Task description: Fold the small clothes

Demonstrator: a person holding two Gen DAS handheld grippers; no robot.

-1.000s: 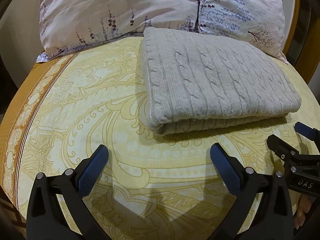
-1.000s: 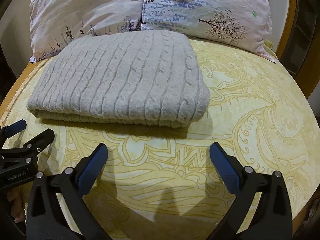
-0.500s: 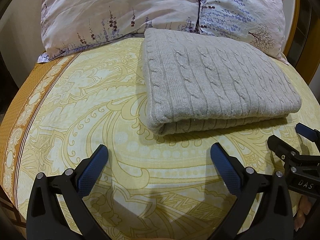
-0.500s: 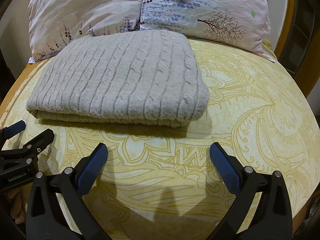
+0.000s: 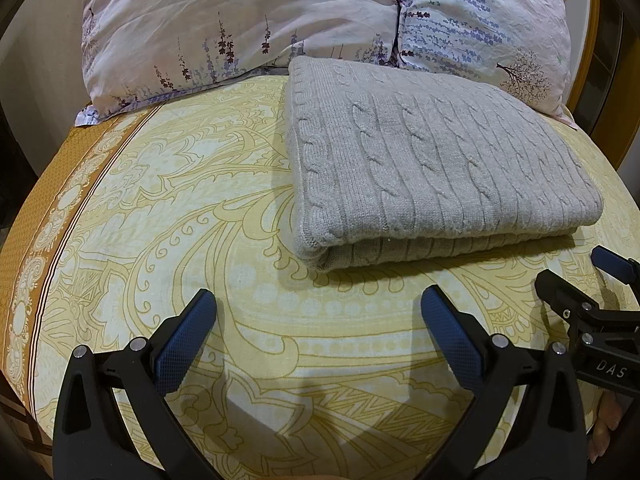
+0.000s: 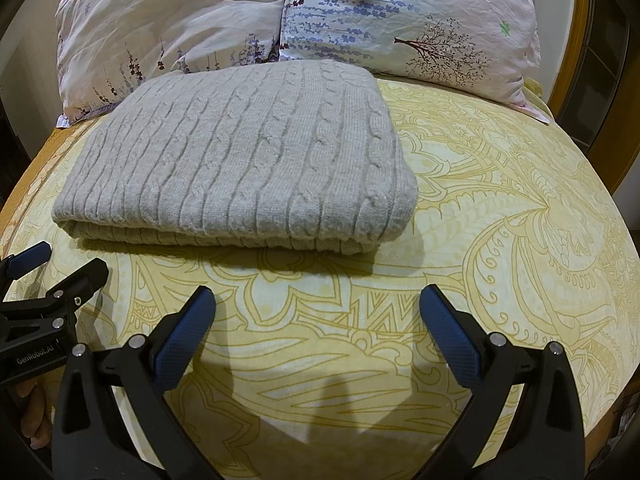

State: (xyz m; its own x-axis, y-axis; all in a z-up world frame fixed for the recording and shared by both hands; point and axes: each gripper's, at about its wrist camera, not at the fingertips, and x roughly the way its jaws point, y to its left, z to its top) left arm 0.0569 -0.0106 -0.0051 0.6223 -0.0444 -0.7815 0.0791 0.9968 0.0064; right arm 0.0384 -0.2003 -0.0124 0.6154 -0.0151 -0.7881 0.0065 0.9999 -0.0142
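While both tongs gape, sweater (grey) lies folded.

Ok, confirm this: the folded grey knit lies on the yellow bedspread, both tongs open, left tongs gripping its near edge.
Not gripping. In the left wrist view the left tongs hang open short of the grey knit, touching nothing. It does lie folded on the bedspread, right tongs open too.

A grey cable-knit sweater lies folded into a neat rectangle on the yellow patterned bedsheet, its far edge just in front of two floral pillows. The right gripper hovers over bare sheet near the sweater's front fold, its blue-padded fingers spread wide with nothing between them. The left gripper shows at the left edge, its fingers apart.
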